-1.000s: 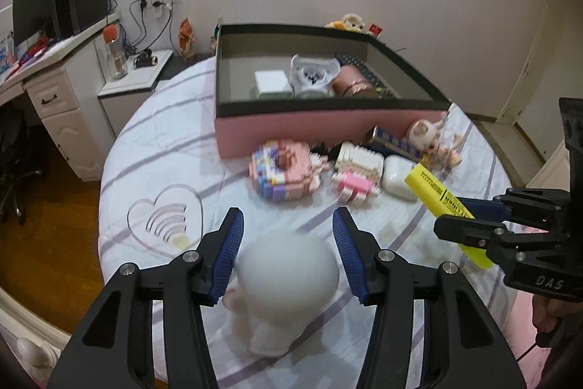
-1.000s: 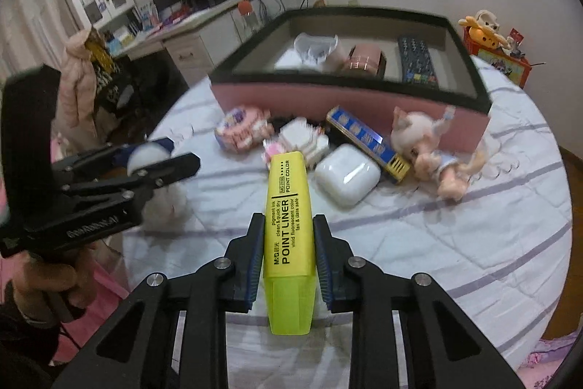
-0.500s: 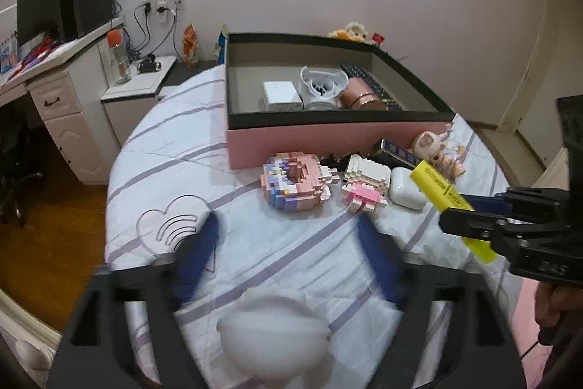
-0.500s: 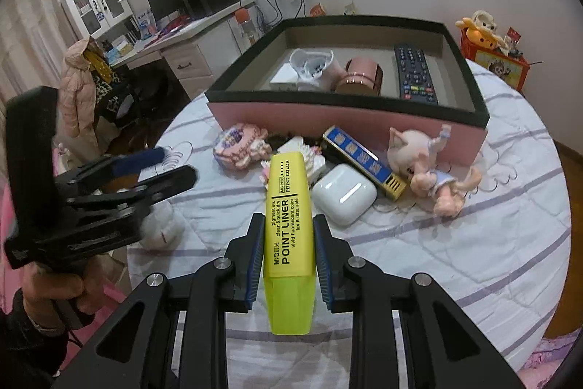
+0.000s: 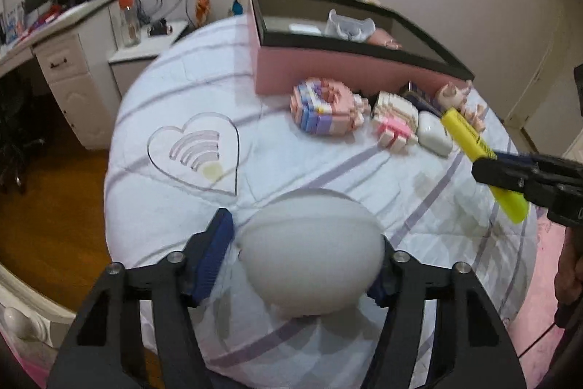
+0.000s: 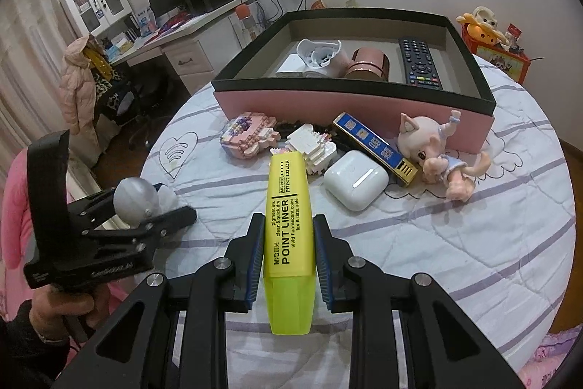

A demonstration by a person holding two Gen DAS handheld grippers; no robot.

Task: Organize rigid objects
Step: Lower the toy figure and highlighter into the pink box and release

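A white round-headed figure [image 5: 309,250] stands on the striped tablecloth near the table's front edge. My left gripper [image 5: 302,261] has its closing jaws around the head; a sliver of gap shows at the left pad [image 5: 215,254], and the head hides the right pad. The right wrist view shows the figure [image 6: 133,197] between those fingers. My right gripper [image 6: 288,225] is shut on a yellow highlighter [image 6: 288,206], held above the cloth and pointing toward the pink box [image 6: 328,97] with a black rim. The highlighter [image 5: 470,137] also shows at the right of the left wrist view.
In front of the box lie a pink block donut [image 6: 244,133], a white block model [image 6: 309,144], an earbud case [image 6: 355,179], a blue-and-gold pack [image 6: 375,144] and a pig doll [image 6: 433,148]. A remote [image 6: 419,61], a cup and a pink cylinder lie inside. A desk stands left.
The left jaws opened wide and let the figure down, then came lower and closed around its head again. The right gripper kept still with the highlighter.
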